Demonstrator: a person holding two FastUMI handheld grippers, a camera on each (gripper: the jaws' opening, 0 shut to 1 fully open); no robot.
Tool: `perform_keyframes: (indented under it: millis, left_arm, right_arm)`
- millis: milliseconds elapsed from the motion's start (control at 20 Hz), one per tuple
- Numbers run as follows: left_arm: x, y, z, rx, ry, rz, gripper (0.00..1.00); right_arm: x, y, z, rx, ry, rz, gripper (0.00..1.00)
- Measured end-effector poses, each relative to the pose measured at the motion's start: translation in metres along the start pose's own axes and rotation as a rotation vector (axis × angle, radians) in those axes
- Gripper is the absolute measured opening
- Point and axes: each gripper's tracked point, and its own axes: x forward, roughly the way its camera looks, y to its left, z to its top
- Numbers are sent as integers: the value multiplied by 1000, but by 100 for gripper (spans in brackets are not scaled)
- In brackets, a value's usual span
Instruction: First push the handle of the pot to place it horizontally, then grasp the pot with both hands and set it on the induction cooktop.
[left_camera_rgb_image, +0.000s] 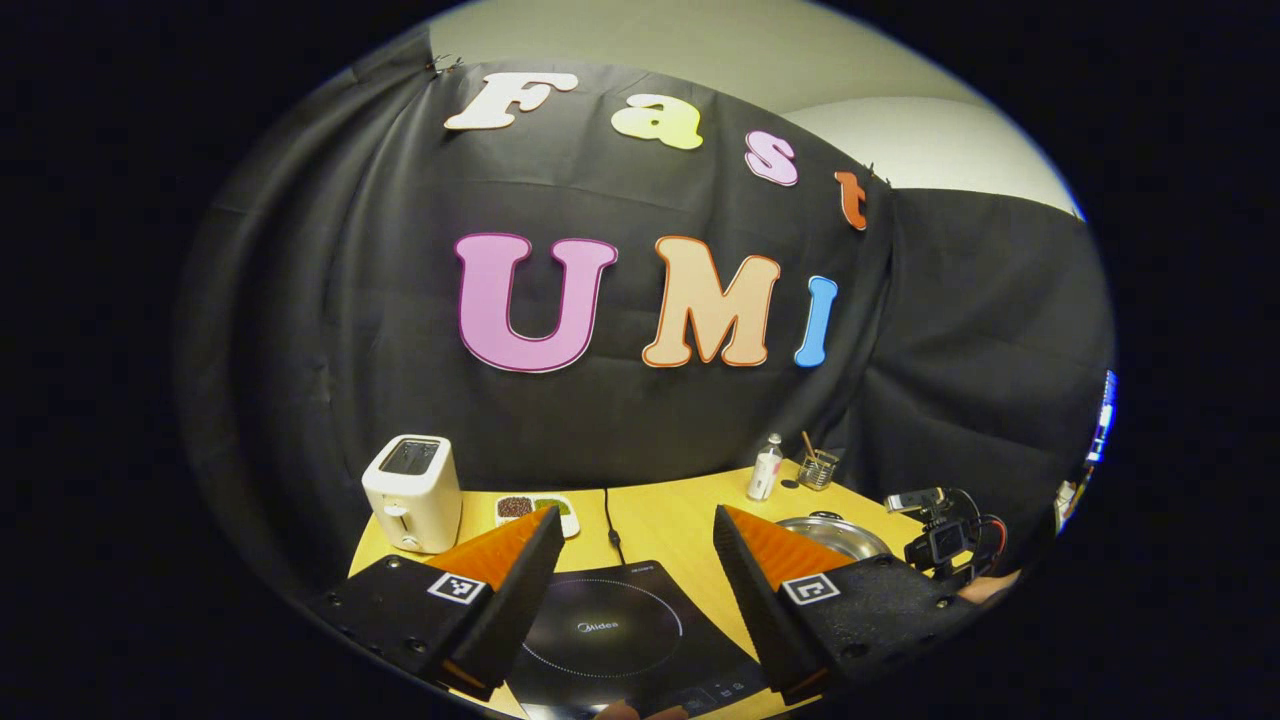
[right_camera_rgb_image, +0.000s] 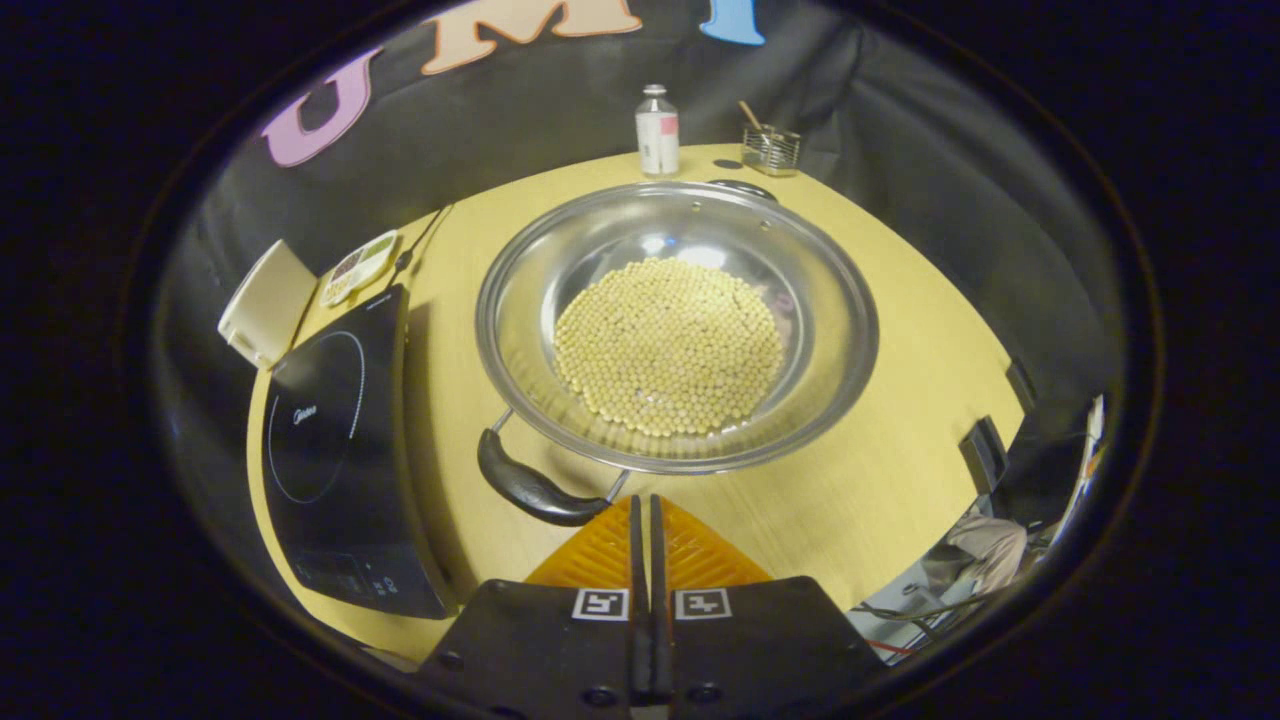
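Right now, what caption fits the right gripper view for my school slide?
Closed right gripper beside the black handle of a steel pot of yellow beans, induction cooktop alongside.

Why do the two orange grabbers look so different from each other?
The left gripper has its jaws spread wide over the black induction cooktop; the right gripper has its jaws pressed together, empty, beside the black handle of the shiny steel pot. Both have ridged orange fingers.

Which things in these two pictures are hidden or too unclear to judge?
- Pot, right gripper view: second handle unseen past far rim.
- Pot, left gripper view: mostly hidden behind left gripper finger.
- Cooktop panel markings: too small.
- Dish contents: too small.
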Motion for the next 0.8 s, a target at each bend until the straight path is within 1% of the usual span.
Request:
perform_keyframes:
  millis: [50, 100, 200, 250, 350, 400, 450, 500, 550, 600, 650, 700, 800]
  left_arm:
    - [-2, 2, 3, 0, -5, 8, 92]
    - [-4, 5, 4, 4, -10, 15, 92]
    - [-6, 8, 3, 15, -10, 30, 92]
    - [-7, 10, 4, 16, -10, 37, 92]
    - [-9, 11, 7, 8, -16, 44, 92]
    - [-9, 11, 6, 6, -15, 45, 92]
    - [-11, 12, 6, 6, -12, 47, 92]
    - [-12, 11, 5, 5, -10, 48, 92]
    - [-13, 13, 5, 6, -9, 50, 92]
    - [-15, 13, 4, 8, -7, 54, 92]
    - [-17, 14, 4, 10, -7, 57, 92]
    - [-17, 14, 4, 14, -5, 60, 92]
    - [-19, 13, 3, 18, -1, 62, 92]
  right_arm:
    - [0, 4, 2, 4, 0, 7, 3]
    - [1, 8, 3, 10, 4, 14, 0]
    - [3, 18, 5, 16, 12, 30, 0]
    - [4, 23, 6, 15, 15, 35, 3]
    - [6, 34, 10, 19, 21, 49, 3]
    - [9, 40, 13, 28, 22, 56, 0]
    - [11, 45, 16, 41, 25, 64, 3]
    - [14, 51, 19, 50, 27, 73, 3]
    - [16, 56, 21, 55, 29, 81, 0]
    - [18, 59, 24, 59, 28, 86, 3]
    - [19, 63, 27, 63, 26, 90, 0]
    - [21, 66, 29, 68, 25, 95, 3]
    - [24, 71, 32, 78, 27, 107, 3]
